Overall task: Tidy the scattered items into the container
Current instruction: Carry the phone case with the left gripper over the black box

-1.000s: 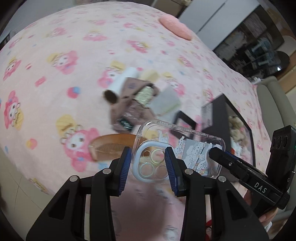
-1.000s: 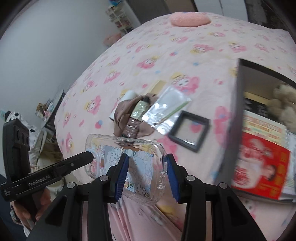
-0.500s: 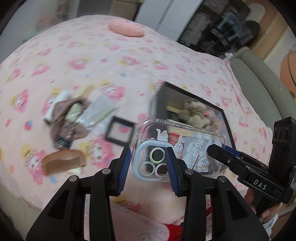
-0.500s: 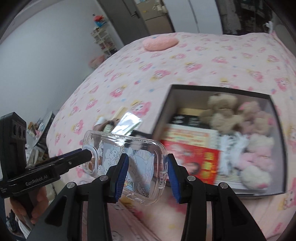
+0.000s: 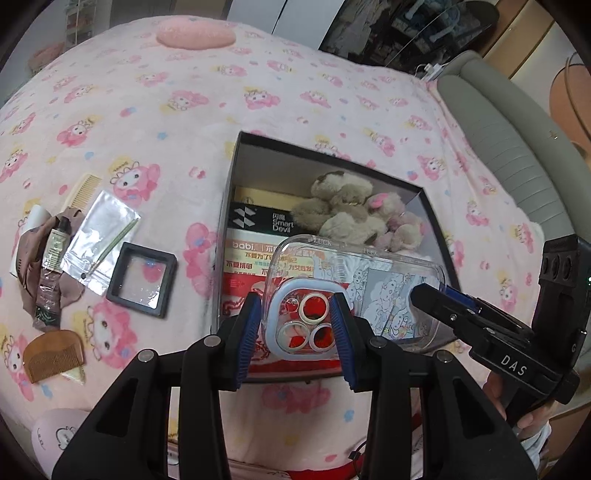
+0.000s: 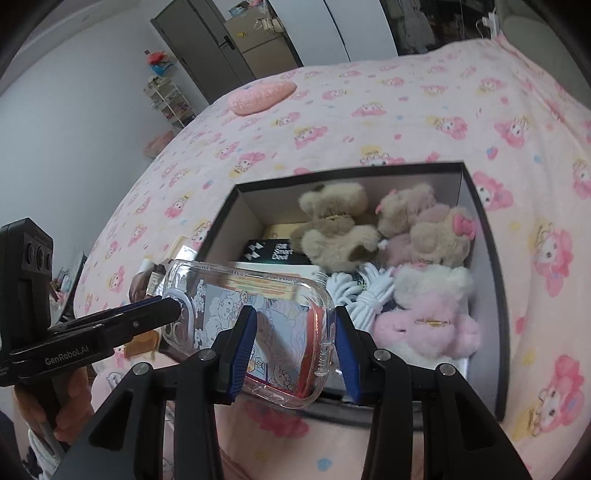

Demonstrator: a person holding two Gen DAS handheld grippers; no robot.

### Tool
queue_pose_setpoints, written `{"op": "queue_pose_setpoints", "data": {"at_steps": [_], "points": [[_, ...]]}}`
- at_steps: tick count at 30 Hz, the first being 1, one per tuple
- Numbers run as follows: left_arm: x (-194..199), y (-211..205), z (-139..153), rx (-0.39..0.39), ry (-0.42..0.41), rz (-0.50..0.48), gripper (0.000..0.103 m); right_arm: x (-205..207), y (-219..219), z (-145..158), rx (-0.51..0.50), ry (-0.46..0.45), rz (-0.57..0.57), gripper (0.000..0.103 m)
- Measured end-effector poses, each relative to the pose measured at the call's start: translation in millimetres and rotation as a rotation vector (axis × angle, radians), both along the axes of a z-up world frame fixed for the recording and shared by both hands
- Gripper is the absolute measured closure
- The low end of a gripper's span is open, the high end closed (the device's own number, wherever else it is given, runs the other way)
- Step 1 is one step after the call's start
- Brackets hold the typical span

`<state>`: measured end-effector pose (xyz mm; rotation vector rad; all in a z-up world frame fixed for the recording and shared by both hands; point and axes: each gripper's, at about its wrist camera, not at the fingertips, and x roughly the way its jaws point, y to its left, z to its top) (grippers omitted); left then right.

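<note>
A clear phone case (image 5: 354, 295) with cartoon prints is held between both grippers, above the near edge of the black box (image 5: 231, 173). My left gripper (image 5: 297, 328) is shut on its camera end. My right gripper (image 6: 291, 343) is shut on its other end (image 6: 258, 314). The box (image 6: 221, 218) holds plush bears (image 6: 340, 225), books and a white cable. Scattered on the pink bedspread to the left lie a black frame (image 5: 142, 280), a silver zip bag (image 5: 99, 236), a brown cloth with tubes (image 5: 50, 266), a brown comb (image 5: 53, 356) and a pale comb (image 5: 83, 192).
A pink cushion (image 5: 195, 33) lies at the far end of the bed. A grey sofa arm (image 5: 517, 147) runs along the right. Shelves and a dark door (image 6: 207, 44) stand beyond the bed.
Both grippers carried the phone case to the right, from over the scattered items to above the box. The box now fills the middle of both views.
</note>
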<state>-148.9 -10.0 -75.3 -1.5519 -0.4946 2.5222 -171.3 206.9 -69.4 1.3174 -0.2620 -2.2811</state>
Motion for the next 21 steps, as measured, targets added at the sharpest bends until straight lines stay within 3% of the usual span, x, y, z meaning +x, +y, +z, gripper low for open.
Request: {"op": "queue_pose_setpoints", "data": {"at_steps": [5, 11, 21], "points": [[-10.6, 14.4, -18.9, -0.04, -0.042, -0.032, 0.065, -10.3, 10.4, -19.9, -0.01, -0.021, 0.032, 0.064], [-13.9, 32.1, -39.3, -0.087, -0.082, -0.052, 0.065, -13.3, 19.1, -46.6, 0.035, -0.118, 0.074, 0.062], [-10.5, 50.3, -49.3, -0.175, -0.141, -0.083, 0.065, -10.2, 12.6, -51.3, 0.106, -0.096, 0.068, 0.061]]}}
